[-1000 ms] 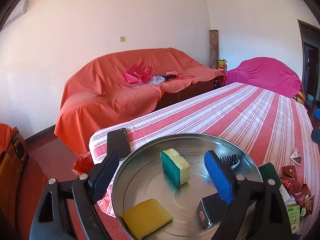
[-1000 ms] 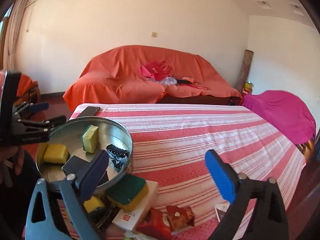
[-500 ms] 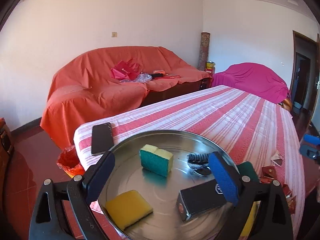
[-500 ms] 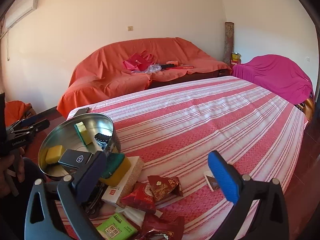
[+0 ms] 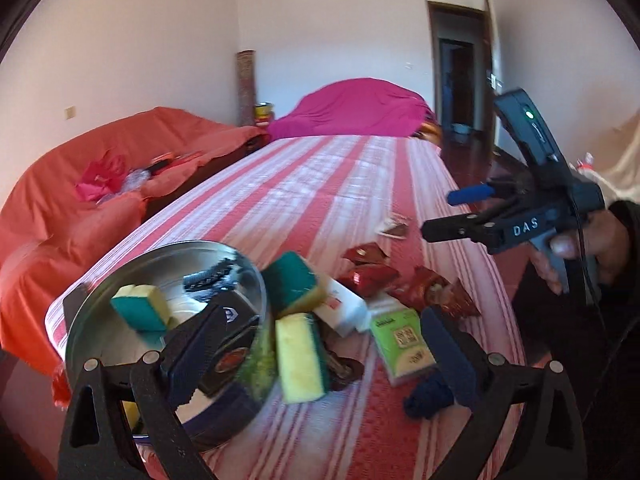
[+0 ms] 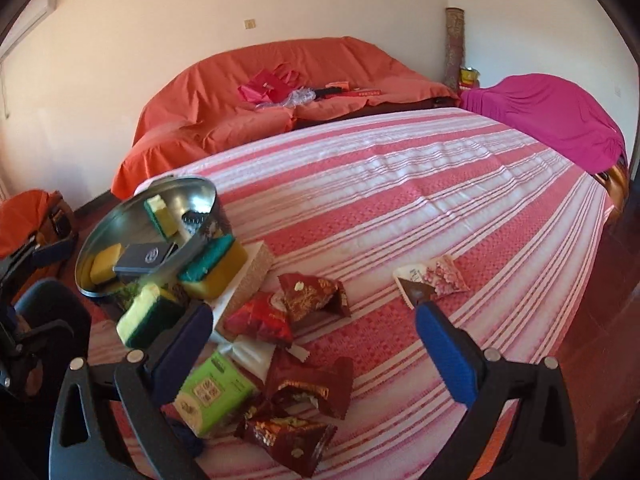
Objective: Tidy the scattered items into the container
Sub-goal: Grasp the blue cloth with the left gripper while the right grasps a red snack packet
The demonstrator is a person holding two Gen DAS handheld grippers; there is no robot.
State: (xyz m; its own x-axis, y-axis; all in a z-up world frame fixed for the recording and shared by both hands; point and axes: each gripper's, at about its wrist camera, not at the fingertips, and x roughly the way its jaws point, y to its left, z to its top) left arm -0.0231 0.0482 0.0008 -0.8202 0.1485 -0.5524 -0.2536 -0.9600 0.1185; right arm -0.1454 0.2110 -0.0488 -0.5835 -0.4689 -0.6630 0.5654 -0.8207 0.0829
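A round metal tin point(image 5: 100, 316) point(image 6: 120, 216) stands at the table's near left corner, holding sponges, a dark box and a black comb. Beside it lie a yellow-green sponge point(image 5: 300, 360) point(image 6: 144, 316), a second sponge point(image 5: 292, 280) point(image 6: 212, 264) on a white box point(image 6: 248, 276), a green packet point(image 5: 400, 340) point(image 6: 212, 388) and several red snack packets point(image 6: 308, 296). My left gripper point(image 5: 316, 348) is open and empty, low over the upright sponge. My right gripper point(image 6: 316, 344) is open and empty above the snack packets; it also shows in the left wrist view point(image 5: 460, 212).
A pink-and-white packet point(image 6: 436, 280) lies apart on the striped tablecloth point(image 6: 400, 184). A dark blue cloth item point(image 5: 428, 400) lies by the near edge. An orange-covered sofa point(image 6: 280, 92) and a magenta-covered chair point(image 6: 552, 116) stand beyond the table.
My left gripper has swung right, from over the tin to over the scattered items. My right gripper has come down closer over the snack packets. Both stay open.
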